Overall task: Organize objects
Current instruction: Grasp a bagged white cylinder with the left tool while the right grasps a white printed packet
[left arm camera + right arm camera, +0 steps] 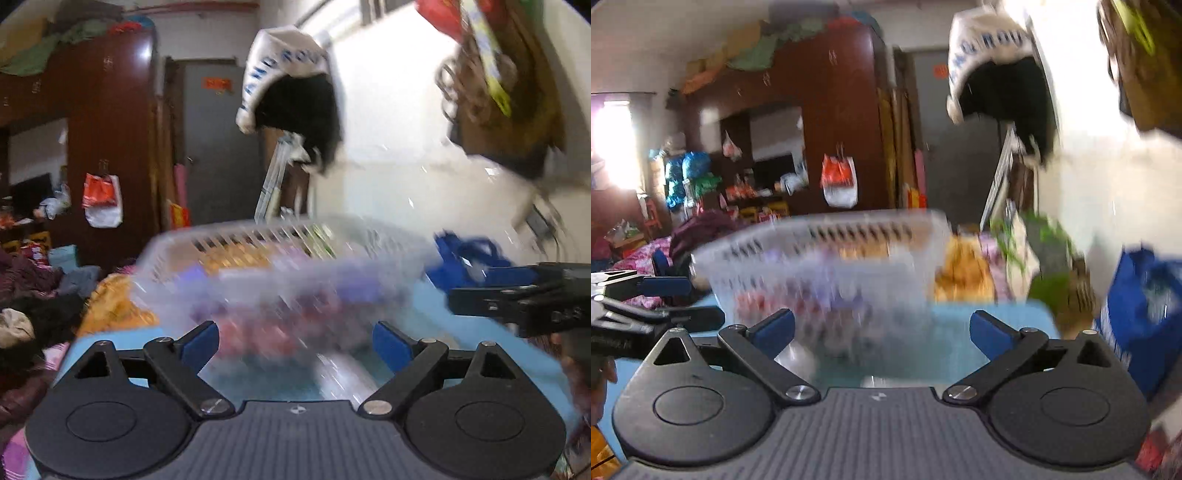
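Observation:
A clear slotted plastic basket [280, 258] stands on a light blue table [258, 384], blurred by motion, with red, purple and orange items showing through its walls. My left gripper [295, 345] is open just in front of the basket, nothing between its blue pads. In the right wrist view the same basket [827, 258] sits ahead and slightly left of my right gripper [882, 332], which is open and empty too. The left gripper [646, 295] shows at that view's left edge; the right gripper [524, 299] shows at the right edge of the left wrist view.
A blue bag [1141, 310] stands at the right by the white wall [399, 110]. A green-and-white packet [1027, 254] and orange cloth [964, 273] lie behind the table. A dark wooden wardrobe [827, 110] and piled clothes [33, 295] fill the left.

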Action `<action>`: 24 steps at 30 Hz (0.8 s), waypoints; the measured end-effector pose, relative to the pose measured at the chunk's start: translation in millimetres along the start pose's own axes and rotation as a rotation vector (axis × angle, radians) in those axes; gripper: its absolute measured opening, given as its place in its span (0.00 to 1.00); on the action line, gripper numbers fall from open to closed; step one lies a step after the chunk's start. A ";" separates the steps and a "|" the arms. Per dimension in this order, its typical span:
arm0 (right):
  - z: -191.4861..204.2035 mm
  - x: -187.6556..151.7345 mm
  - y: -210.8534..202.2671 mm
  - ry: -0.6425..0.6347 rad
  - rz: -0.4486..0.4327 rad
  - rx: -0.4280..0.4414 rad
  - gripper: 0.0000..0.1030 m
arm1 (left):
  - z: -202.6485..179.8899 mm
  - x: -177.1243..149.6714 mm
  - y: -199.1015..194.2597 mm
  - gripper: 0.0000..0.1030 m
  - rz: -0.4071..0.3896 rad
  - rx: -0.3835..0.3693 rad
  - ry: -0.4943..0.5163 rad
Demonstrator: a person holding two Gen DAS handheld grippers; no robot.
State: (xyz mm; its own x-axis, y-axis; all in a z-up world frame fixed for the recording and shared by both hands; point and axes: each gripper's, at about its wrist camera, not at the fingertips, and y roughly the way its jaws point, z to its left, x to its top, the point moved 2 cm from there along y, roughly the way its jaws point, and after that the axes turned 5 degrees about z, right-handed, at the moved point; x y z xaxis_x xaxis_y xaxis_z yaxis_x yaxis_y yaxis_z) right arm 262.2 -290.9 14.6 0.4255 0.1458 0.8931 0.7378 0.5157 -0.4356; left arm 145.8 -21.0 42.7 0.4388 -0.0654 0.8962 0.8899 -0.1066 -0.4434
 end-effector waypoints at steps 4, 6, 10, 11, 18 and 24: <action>-5.4 -10.3 15.3 0.026 0.062 0.006 1.00 | -18.4 -11.5 17.4 0.90 0.053 -0.010 0.009; -7.6 -13.9 19.7 0.020 0.080 -0.005 1.00 | -23.3 -15.2 28.3 0.90 0.088 -0.002 0.016; -15.8 -22.5 23.3 0.034 0.116 -0.016 1.00 | -27.3 -19.6 47.2 0.90 0.141 0.024 -0.011; -16.5 -22.9 22.5 0.037 0.116 -0.016 1.00 | -26.9 -21.2 50.6 0.90 0.157 0.021 -0.020; -19.7 -23.3 24.0 0.059 0.118 -0.059 1.00 | -32.0 -23.6 65.2 0.87 0.198 0.030 -0.040; -22.8 -23.7 23.6 0.080 0.112 -0.054 1.00 | -41.5 -24.0 73.2 0.57 0.211 0.026 -0.026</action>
State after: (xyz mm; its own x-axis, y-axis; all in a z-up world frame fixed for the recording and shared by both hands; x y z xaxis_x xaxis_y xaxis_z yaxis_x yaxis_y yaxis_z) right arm 281.5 -301.4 -19.5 0.5451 0.1311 0.8281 0.7097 0.4537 -0.5390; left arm 195.1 -68.4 -11.8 0.6183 -0.0574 0.7838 0.7809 -0.0676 -0.6210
